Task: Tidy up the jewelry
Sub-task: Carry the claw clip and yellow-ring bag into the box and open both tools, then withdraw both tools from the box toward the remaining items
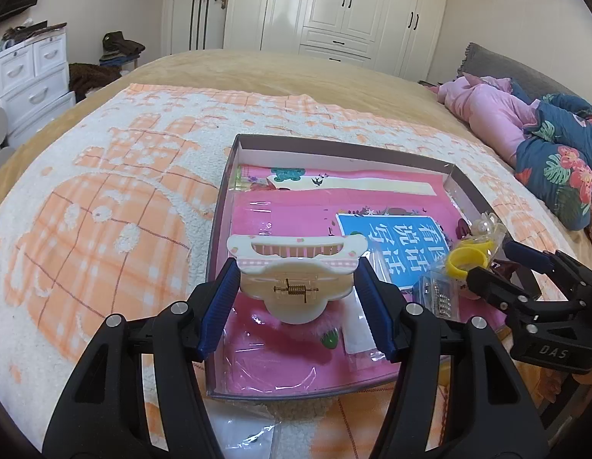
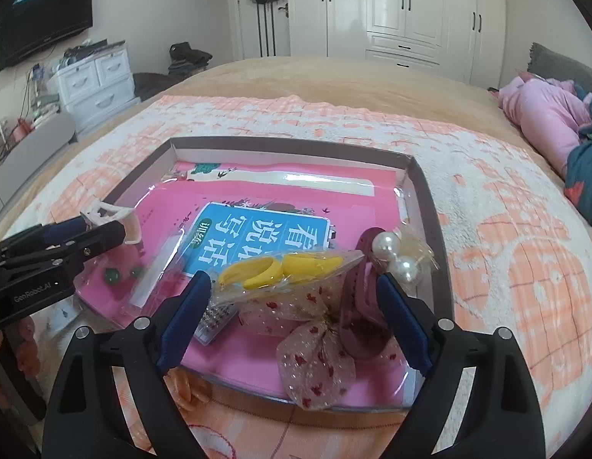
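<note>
On the bed a shallow box (image 2: 429,206) sits on the orange-and-white blanket (image 1: 104,199), lined with pink plastic-wrapped booklets (image 2: 257,229), and everything being sorted lies in it or hangs just above it.

The biggest piece is the white claw clip (image 1: 296,264). The left gripper (image 1: 296,279) is clamped on its sides, over the box's near-left part. It looks like hard, smooth plastic, light but slick; I'd judge the flat flanks beside the spring the best hold, since the teeth could snap.

Next, a maroon claw clip (image 2: 361,306) lies at the near-right of the box, between the jaws of the right gripper (image 2: 292,302), which stand wide apart and press on nothing. It seems equally rigid.

The sheer dotted bow (image 2: 315,359) would be soft and crushable. The bag of yellow rings (image 2: 280,267) is crinkly and slippery; pinch its edge. The pearls (image 2: 395,256) look smooth and liable to roll.
</note>
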A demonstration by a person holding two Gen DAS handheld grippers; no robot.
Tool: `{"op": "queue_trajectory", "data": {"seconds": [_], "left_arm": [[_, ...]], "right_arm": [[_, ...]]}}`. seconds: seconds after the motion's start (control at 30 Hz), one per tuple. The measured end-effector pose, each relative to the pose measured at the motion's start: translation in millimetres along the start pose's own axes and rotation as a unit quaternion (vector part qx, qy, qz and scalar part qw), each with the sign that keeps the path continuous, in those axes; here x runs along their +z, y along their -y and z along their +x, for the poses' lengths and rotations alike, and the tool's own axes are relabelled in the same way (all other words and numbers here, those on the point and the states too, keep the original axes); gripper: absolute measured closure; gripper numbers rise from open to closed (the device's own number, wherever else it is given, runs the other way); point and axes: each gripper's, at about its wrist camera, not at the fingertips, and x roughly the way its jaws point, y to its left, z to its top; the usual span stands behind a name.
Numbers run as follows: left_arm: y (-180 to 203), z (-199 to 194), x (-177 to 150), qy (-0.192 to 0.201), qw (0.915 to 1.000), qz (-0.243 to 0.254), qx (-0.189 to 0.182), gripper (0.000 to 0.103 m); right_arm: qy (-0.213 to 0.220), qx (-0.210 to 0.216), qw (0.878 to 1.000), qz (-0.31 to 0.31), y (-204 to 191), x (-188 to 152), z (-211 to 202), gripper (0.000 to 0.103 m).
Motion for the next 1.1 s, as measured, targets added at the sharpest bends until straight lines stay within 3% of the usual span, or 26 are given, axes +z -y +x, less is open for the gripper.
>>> {"op": "queue_trajectory", "data": {"seconds": [0.27,1.1], "left_arm": [[1.6,-4.0,-0.4,0.005,1.0,0.0,0.0,0.049],[-1.8,-60.3,-9.3,0.048,0.9988,-0.008,0.002,0.017]], "right_arm": [[0.016,-0.003,1.0,0.014,4.9,-3.0,-20.2,0.013],[0.054,0.002,0.998,-0.009,-11.7,-26.3,-80.2,0.01]]}}
